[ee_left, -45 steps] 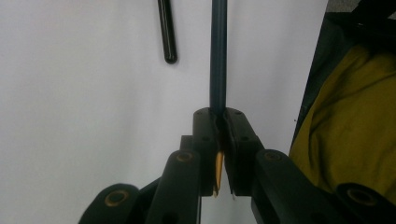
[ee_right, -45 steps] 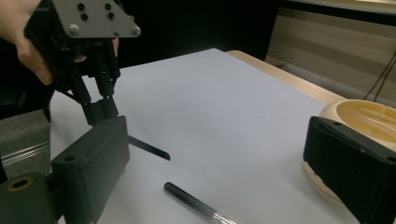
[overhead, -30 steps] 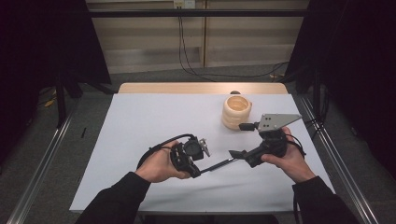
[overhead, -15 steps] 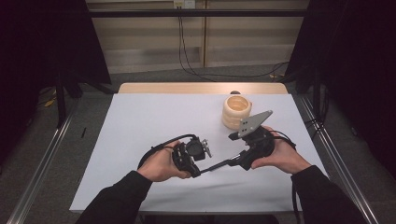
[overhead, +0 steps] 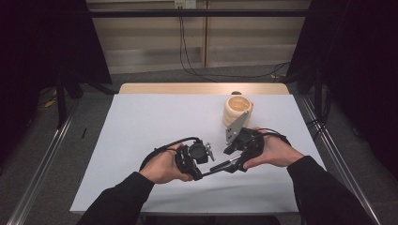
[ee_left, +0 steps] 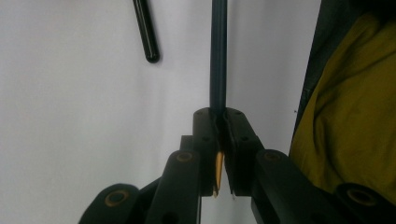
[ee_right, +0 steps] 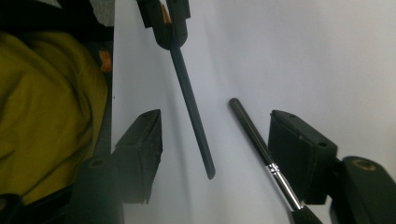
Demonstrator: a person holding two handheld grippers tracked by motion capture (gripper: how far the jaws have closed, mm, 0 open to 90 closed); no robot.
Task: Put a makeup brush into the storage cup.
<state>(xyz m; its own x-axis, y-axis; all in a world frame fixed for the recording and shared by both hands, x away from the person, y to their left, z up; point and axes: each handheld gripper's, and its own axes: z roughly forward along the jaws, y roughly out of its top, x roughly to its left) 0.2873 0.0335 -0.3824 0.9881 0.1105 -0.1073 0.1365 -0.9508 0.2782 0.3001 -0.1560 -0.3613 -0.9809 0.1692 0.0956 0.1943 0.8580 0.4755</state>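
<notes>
From above, we find the things between the two hands too small and dark to make out. The left gripper (ee_left: 219, 135) is squeezed tight on a thin dark stick (ee_left: 218, 56), maybe a brush handle, that pokes out over the white table (overhead: 141, 122). The right gripper (ee_right: 219, 154) has just been closing, but its jaws are still apart. The stick's free end sits between them, not touched. A make-up brush (ee_right: 261, 149) lies beside it, its tip cut off.
</notes>
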